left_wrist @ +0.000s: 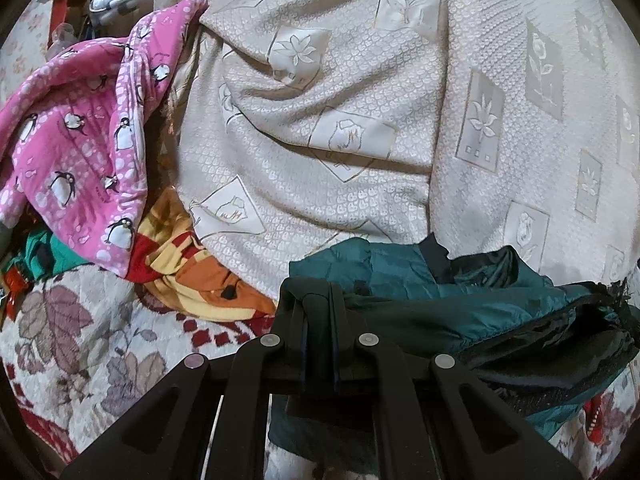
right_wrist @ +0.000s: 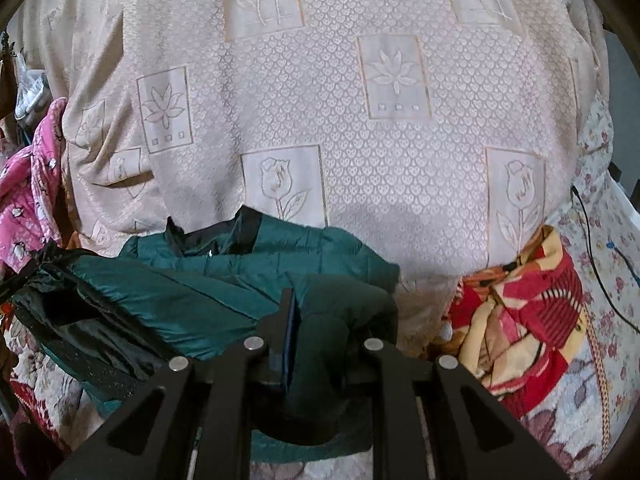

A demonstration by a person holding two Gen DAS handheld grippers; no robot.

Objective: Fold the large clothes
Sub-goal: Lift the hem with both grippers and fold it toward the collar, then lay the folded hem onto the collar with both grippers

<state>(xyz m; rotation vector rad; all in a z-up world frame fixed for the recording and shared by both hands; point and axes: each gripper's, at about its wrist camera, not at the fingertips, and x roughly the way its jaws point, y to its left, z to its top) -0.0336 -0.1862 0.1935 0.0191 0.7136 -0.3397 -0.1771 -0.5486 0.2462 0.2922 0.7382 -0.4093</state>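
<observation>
A teal padded jacket with black lining hangs bunched between my two grippers, above a floral bedspread. My left gripper is shut on the jacket's left end, fabric pinched between its fingers. In the right wrist view the same jacket spreads to the left, its black lining showing at the far left. My right gripper is shut on a thick fold of the jacket; the fabric hides its right finger.
A cream embossed flower-pattern cloth drapes over the backdrop ahead, also in the right wrist view. A pink penguin garment and an orange-red blanket lie at left. A red-yellow blanket and a black cable lie at right.
</observation>
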